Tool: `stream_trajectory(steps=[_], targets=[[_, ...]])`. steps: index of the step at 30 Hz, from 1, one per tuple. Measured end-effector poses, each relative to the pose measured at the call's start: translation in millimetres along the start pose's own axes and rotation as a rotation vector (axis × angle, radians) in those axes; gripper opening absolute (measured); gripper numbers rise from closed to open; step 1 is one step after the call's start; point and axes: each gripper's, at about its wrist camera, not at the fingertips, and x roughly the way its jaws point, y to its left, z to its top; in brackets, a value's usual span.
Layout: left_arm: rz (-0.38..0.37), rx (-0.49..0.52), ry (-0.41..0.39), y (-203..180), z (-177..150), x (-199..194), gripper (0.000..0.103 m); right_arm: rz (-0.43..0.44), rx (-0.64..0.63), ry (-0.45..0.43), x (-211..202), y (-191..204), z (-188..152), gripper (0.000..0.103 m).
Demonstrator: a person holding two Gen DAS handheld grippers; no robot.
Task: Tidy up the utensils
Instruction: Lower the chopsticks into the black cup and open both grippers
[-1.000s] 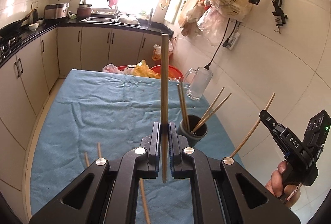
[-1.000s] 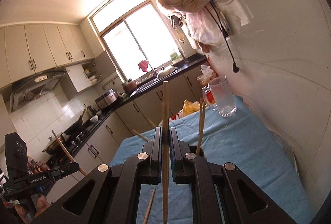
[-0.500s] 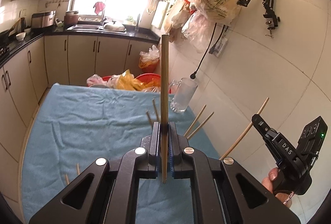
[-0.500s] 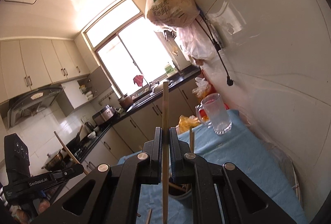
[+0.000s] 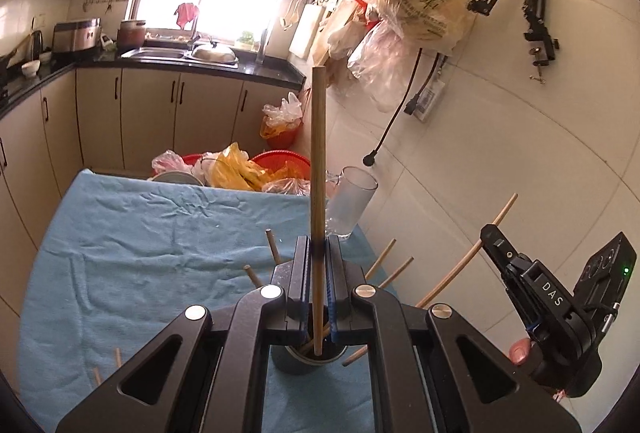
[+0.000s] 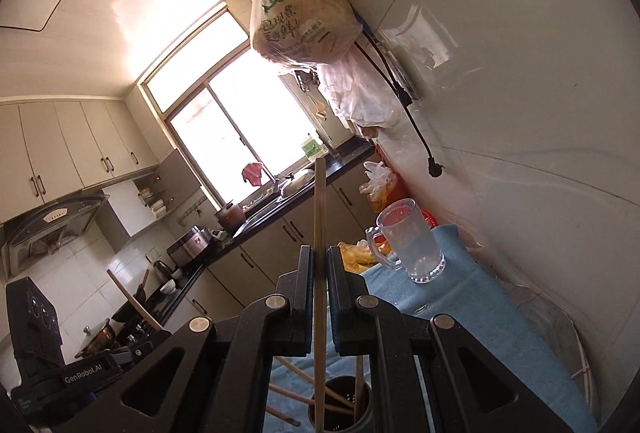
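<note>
I am holding one wooden chopstick in each gripper, and both are hanging over the dark holder cup (image 5: 306,359) because that is where the loose sticks are being gathered. The left gripper (image 5: 319,297) is clenching its chopstick (image 5: 318,169) upright, jaws pressed tight on the shaft low down, so the short lower end is pointing straight at the cup's mouth and the long end is standing clear above. The right gripper (image 6: 319,297) is doing the same with its own chopstick (image 6: 319,233), which in the right wrist view is hanging with its tip just over the rim of the cup (image 6: 340,411). Several chopsticks (image 5: 380,259) are already leaning out of the cup at angles, fanned against the rim, so I am judging that a vertical drop is the surest way in between them. A few more sticks (image 5: 117,356) are lying on the blue cloth (image 5: 140,233) covering the surface, waiting their turn. The glass mug (image 5: 350,203) is standing near the wall, well clear of the cup. Whether either tip is already inside the mouth is hard to say, as the jaws are hiding part of the rim.
</note>
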Motion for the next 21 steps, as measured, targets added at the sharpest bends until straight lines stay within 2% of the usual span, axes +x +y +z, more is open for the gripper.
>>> stream_trajectory(steps=[6, 21], targets=[[0.001, -0.010, 0.031, 7.0, -8.6, 25.6, 0.007, -0.039, -0.025, 0.003, 17.6, -6.9, -7.3, 0.007], [0.016, -0.012, 0.117, 21.8, -36.2, 62.1, 0.007, -0.065, -0.029, 0.135, 54.5, -26.3, -43.7, 0.007]])
